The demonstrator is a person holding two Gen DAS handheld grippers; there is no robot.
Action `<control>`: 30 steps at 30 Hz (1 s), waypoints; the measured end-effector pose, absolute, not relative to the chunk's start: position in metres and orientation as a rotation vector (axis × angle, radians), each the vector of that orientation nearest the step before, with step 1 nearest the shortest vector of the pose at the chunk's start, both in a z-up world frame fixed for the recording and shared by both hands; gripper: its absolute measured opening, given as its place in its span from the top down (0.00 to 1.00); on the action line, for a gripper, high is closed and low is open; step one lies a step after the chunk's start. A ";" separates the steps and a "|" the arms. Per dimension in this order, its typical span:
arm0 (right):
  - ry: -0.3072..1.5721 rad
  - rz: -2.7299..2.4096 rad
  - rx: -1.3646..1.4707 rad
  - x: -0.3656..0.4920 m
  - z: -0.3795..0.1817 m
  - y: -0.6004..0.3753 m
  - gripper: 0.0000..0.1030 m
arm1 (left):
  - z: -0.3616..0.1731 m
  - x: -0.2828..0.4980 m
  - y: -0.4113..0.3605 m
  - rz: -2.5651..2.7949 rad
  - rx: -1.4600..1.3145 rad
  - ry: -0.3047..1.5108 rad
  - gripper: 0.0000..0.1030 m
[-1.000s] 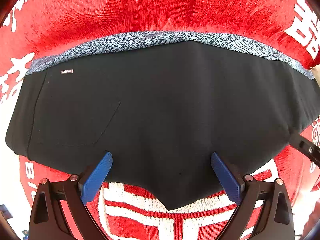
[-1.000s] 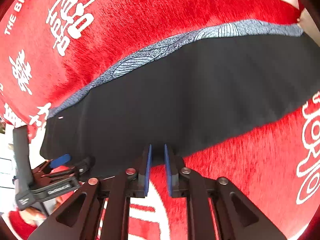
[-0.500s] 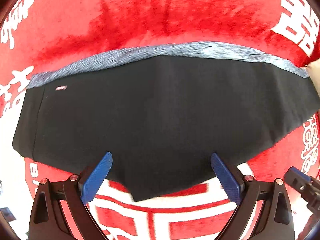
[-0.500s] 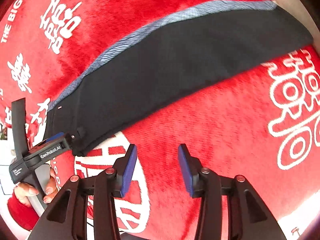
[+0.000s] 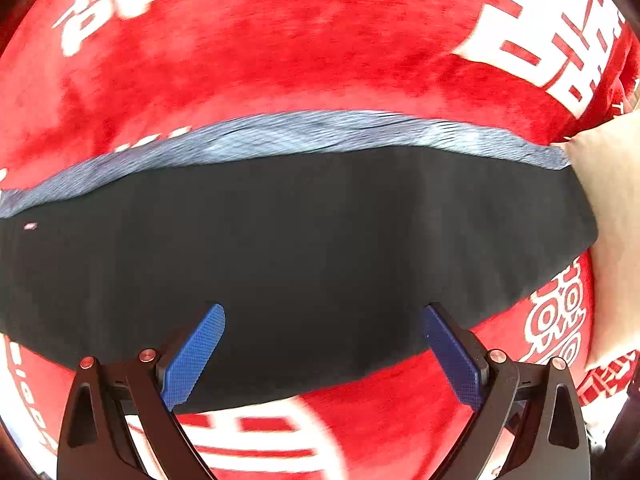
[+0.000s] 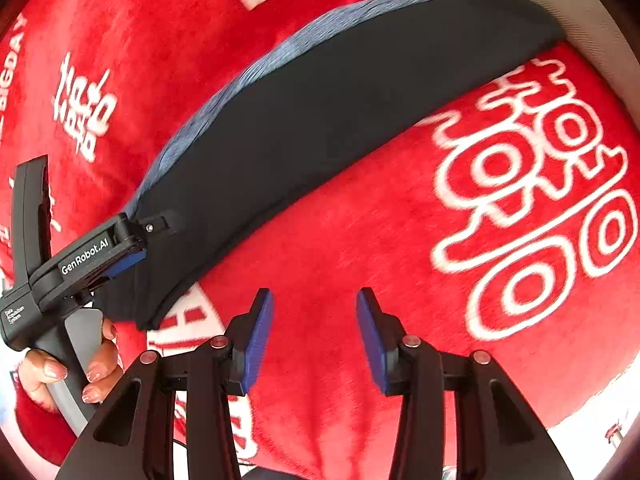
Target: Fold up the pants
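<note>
Red plush blanket (image 5: pixel 320 48) with big white lettering covers the whole surface, and the black pants (image 5: pixel 300 248) lie flat on it as one long dark strip with a blue-grey patterned waistband (image 5: pixel 304 134) running along the far edge.

From the left wrist view, the left tool (image 5: pixel 324 344) is spread wide, nothing between its blue pads (image 5: pixel 196 354). It sits right over the near edge of the pants, so the black fabric fills the space ahead of and between the fingers. Whether the tips actually touch the cloth is hard to tell. A beige bit of surface (image 5: pixel 612 216) peeks in at the right end of the pants.

From the right wrist view, the right tool (image 6: pixel 316 332) is also parted, holding nothing, and it hovers over bare red blanket, clearly off the pants, which run diagonally up and away to its left. That same view shows the left tool (image 6: pixel 132 248) from the side at the pants' near end, with a hand (image 6: pixel 72 368) wrapped around its handle.
</note>
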State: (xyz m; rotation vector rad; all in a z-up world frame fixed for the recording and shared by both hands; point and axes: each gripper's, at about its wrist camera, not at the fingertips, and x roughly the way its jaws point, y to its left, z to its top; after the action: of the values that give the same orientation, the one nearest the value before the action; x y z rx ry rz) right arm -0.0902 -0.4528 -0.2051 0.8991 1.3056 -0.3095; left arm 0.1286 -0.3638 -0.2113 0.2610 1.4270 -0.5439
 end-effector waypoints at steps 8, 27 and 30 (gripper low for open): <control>1.225 -0.406 0.964 -0.105 -0.208 -0.523 0.54 | -0.209 0.111 -0.445 -0.594 0.328 1.385 0.03; 1.125 -0.457 1.174 -0.109 -0.238 -0.619 0.54 | -0.250 0.088 -0.494 -0.524 0.410 1.405 0.01; 1.104 -0.451 1.225 -0.112 -0.243 -0.625 0.54 | -0.254 0.088 -0.498 -0.518 0.408 1.408 0.01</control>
State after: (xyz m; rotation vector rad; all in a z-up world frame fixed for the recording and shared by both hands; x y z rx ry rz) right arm -0.1121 -0.6250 -0.2425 1.2247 1.1039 -0.4510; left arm 0.0880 -0.4976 -0.2537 0.4080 1.4077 -0.5180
